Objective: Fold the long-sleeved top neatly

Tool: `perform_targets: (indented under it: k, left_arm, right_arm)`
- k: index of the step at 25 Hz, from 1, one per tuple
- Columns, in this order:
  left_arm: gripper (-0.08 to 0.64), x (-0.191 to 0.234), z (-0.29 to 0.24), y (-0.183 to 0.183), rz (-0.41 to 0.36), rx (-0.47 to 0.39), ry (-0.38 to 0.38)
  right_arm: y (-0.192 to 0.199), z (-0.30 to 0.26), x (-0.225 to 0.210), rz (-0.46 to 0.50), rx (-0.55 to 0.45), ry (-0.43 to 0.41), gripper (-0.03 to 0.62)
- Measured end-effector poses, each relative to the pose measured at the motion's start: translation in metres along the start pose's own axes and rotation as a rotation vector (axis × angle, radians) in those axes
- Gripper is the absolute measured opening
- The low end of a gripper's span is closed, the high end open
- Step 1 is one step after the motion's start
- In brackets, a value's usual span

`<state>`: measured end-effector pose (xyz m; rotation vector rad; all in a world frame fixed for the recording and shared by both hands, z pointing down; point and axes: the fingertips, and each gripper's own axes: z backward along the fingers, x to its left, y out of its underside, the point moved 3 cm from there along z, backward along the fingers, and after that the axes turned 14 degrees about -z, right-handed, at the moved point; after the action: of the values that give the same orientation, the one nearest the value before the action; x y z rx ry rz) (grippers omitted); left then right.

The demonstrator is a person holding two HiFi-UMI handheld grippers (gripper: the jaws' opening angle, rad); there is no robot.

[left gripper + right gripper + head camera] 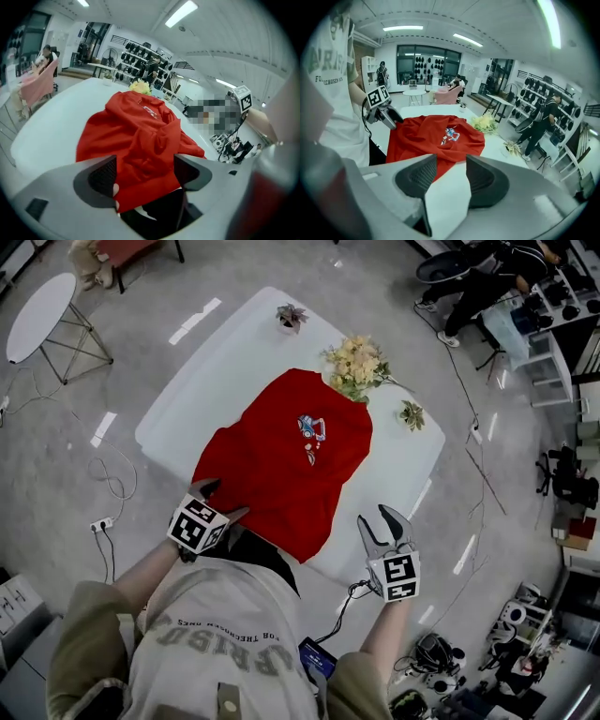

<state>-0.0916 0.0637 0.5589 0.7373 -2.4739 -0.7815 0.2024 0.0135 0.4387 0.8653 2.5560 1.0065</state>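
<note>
Red long-sleeved top with a small printed figure on its chest (281, 460) lies spread over the middle of a white rounded bench (216, 343), rumpled, with its near edge drooping over the bench's edge towards the person.

The left tool (223, 500) hangs over the near left corner of the garment. Its jaws stand wide, and bunched red cloth shows between them, but the pads are not pressing on it. The right tool (380, 519) is off the cloth, over bare bench by the near right edge, with its jaws partly apart and nothing in them.

I see three risks:
- **Wrong layers:** the cloth under the left tool is heaped, so a closing bite may take several layers, or only a wrinkle, and the fold would come out crooked.
- **Uneven pull:** with only one tool on the garment, a pull from that side alone could skew it or drag the overhanging edge off the bench.
- **Flowers in the way:** a bunch of pale yellow flowers (356, 364) lies against the top's far right shoulder, so a swung sleeve or hem could sweep it aside.

Two small plants, one potted at the far end (291, 317) and one at the right (411, 414), stand clear of the cloth.

The room has a glossy grey floor with trailing cables (112, 484). A round white side table (37, 313) stands to the left, and racks and seated people are at the edges.
</note>
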Motion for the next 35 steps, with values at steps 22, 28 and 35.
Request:
perform_targets:
  k: [22, 28, 35]
  left_arm:
    - [0.043, -0.001, -0.042, -0.057, -0.515, 0.196, -0.279]
    - [0.034, -0.02, 0.01, -0.065, -0.346, 0.0, -0.279]
    - [0.034, 0.004, 0.008, -0.062, -0.061, -0.049, -0.367]
  right_arm:
    - [0.038, -0.158, -0.069, 0.876, 0.285, -0.154, 0.025]
    - [0.027, -0.101, -0.066, 0.512, 0.272, -0.317, 0.022]
    - [-0.031, -0.139, -0.096, 0.396, 0.246, -0.333, 0.023]
